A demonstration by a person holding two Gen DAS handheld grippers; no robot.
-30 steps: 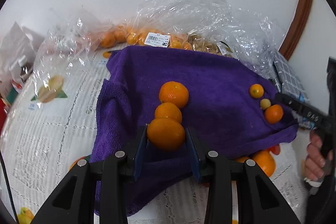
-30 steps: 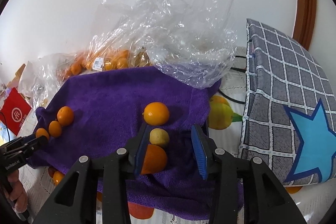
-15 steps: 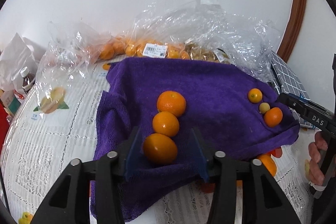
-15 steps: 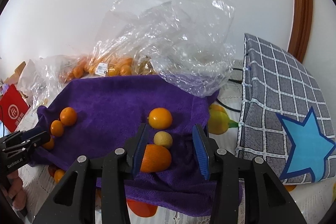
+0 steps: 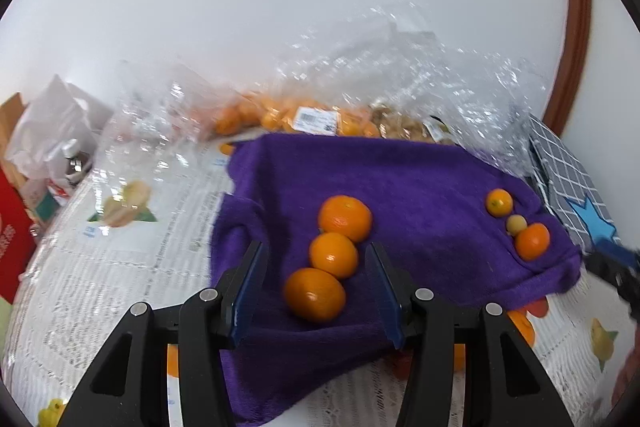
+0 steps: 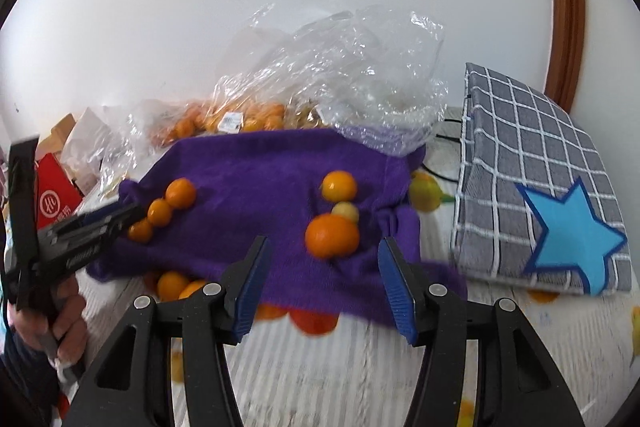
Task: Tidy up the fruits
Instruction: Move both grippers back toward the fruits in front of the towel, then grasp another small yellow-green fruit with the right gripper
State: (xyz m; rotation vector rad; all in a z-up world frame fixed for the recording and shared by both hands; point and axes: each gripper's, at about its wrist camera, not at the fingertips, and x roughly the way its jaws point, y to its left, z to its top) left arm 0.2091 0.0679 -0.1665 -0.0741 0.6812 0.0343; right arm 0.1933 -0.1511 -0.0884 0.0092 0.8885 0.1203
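Where the white wall (image 5: pixel 280 7) ends, a purple towel (image 5: pixel 400 187) covers the table (image 5: pixel 100 287).

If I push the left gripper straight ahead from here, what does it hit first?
Probably the nearest orange, lying on the purple towel between the left gripper's open jaws. A second orange sits just behind it; depth is approximate.

Three oranges (image 5: pixel 335 254) are lined up on the purple towel (image 5: pixel 420 179), running toward one o'clock. The nearest orange (image 5: pixel 315 294) is flanked, untouched, by the left gripper (image 5: pixel 316 293), whose jaws have just been opening.
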